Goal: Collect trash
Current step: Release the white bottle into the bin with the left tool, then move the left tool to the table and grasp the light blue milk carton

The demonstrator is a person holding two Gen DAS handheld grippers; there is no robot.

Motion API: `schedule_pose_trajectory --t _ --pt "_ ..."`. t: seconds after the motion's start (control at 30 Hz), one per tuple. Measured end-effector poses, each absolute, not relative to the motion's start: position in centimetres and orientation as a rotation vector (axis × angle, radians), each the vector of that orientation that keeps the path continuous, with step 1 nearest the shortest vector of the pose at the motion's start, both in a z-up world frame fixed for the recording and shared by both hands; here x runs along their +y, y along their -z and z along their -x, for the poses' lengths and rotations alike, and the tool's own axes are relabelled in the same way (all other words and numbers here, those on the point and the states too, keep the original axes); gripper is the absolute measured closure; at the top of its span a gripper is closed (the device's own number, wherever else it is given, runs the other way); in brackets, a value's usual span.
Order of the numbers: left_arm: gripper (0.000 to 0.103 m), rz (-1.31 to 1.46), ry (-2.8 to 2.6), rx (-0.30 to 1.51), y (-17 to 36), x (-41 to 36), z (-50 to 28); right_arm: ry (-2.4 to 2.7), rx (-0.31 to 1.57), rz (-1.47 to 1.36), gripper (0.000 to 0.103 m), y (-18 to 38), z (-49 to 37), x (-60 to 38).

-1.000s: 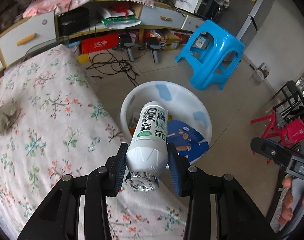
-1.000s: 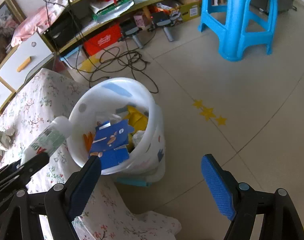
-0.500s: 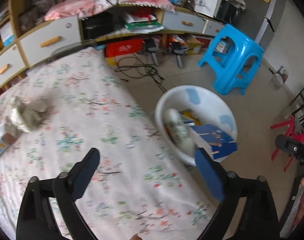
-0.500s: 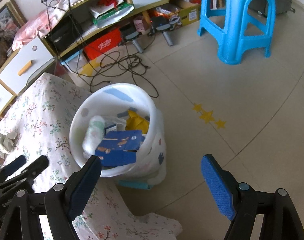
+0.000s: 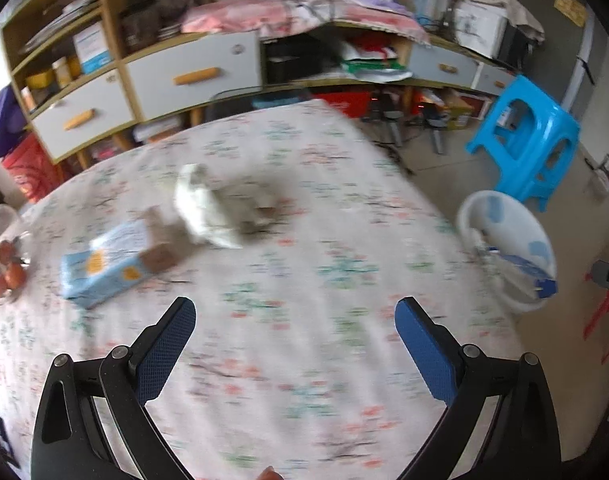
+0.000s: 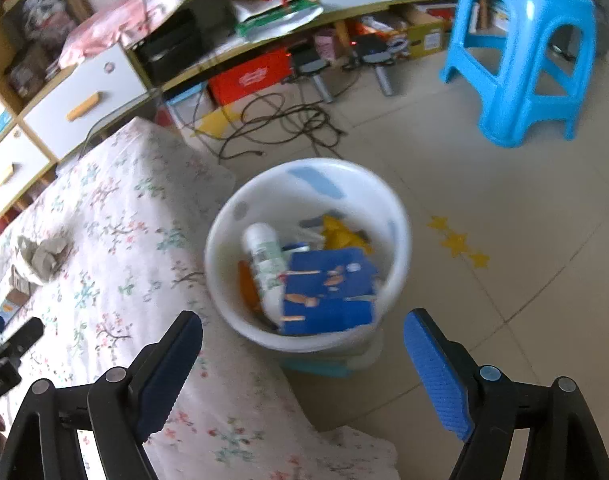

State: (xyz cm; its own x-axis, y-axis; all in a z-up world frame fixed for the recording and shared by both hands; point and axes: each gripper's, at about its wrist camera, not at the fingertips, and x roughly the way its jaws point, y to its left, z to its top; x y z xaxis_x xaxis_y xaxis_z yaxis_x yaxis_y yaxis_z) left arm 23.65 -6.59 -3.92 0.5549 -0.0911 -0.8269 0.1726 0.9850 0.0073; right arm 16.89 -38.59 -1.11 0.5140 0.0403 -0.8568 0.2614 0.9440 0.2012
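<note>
The white trash bin (image 6: 396,216) stands on the floor beside the table; inside lie a white plastic bottle (image 6: 264,256), a blue carton (image 6: 328,288) and yellow scraps. My right gripper (image 6: 302,338) hovers open above the bin's near rim, empty. My left gripper (image 5: 294,320) is wide open and empty over the floral tablecloth (image 5: 304,280). Ahead of it lie crumpled whitish paper (image 5: 208,208) and a light blue box (image 5: 104,268). The bin (image 5: 504,248) shows at the right of the left wrist view. The crumpled paper (image 6: 42,258) also appears in the right wrist view.
A blue plastic stool (image 6: 532,48) stands on the tiled floor past the bin. Cables (image 6: 280,124) lie on the floor near the low cabinet (image 5: 192,76). A glass dish with reddish fruit (image 5: 4,276) sits at the table's left edge. A red chair (image 5: 608,312) is at the far right.
My left gripper let go of the white bottle, which dropped into the bin. It then swung left over the table, toward the crumpled paper. My right gripper shifted closer above the bin.
</note>
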Motion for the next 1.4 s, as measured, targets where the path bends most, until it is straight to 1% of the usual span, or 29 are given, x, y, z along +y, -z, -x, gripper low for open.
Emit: schedule_pose_trajectory --t 0.2,0.33,0.5,0.73,1.1,1.17,1.2,1.4 --pt "0.002 -0.198 0.083 0.98 4.7 -0.4 -26.5 0.104 1.043 -0.285 0.017 1.7 -18.7 -35.0" --pt "0.002 -0.219 0.072 0.991 5.3 3.3 -28.4 0.081 1.057 -0.264 0.017 2.3 -20.0 -32.8" --pt "0.002 -0.225 0.105 1.011 6.2 6.0 -30.2 0.064 1.086 -0.226 0.017 3.4 -21.7 -30.5" --pt "0.002 -0.281 0.128 1.051 8.0 6.5 -31.8 0.052 1.126 -0.218 0.017 5.1 -23.9 -28.3" --pt "0.003 -0.304 0.164 1.103 8.2 6.7 -30.6 0.001 1.153 -0.21 0.017 7.1 -27.0 -22.9" --pt "0.012 -0.251 0.204 1.129 8.0 6.9 -30.0 -0.021 1.159 -0.213 0.017 7.5 -27.7 -21.3" --pt "0.014 -0.226 0.217 1.129 7.7 7.0 -29.7 -0.03 1.16 -0.216 0.017 7.6 -28.0 -20.8" --pt "0.014 -0.189 0.133 1.07 6.7 7.3 -29.7 -0.077 1.159 -0.284 0.017 8.5 -29.6 -16.9"
